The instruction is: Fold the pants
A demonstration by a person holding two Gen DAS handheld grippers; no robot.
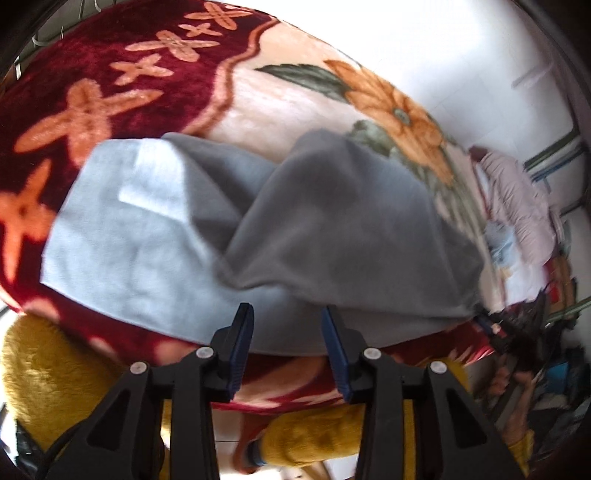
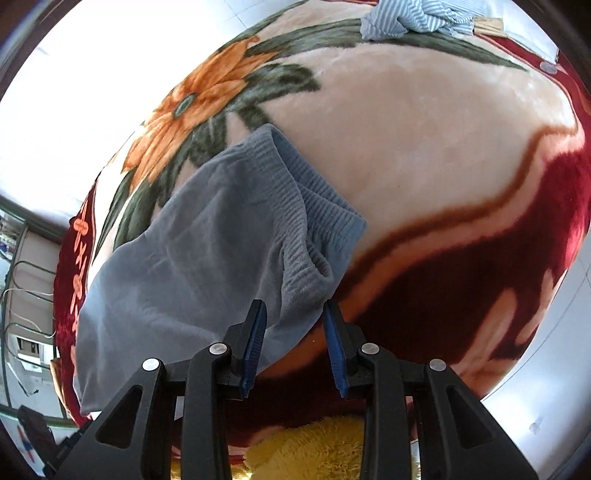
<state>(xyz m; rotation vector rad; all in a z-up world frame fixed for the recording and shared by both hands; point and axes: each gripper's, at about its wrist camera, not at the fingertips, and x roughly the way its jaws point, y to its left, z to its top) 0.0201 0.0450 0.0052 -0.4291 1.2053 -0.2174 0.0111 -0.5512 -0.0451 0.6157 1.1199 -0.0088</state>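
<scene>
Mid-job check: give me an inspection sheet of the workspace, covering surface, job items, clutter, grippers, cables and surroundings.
Surface: floral blanket, red border, peach centre, orange flowers.
Job's things: grey pants lying rumpled, one layer folded over; ribbed waistband faces the right gripper.
Clutter: striped blue cloth at the far edge; pink garment at the side; yellow plush at the near edge.
Grippers: left gripper open at the pants' near edge; right gripper open, waistband corner between its jaws, unpinched.
Cables: wires beside the bed.
Surroundings: white wall; cluttered floor, blurred.
</scene>
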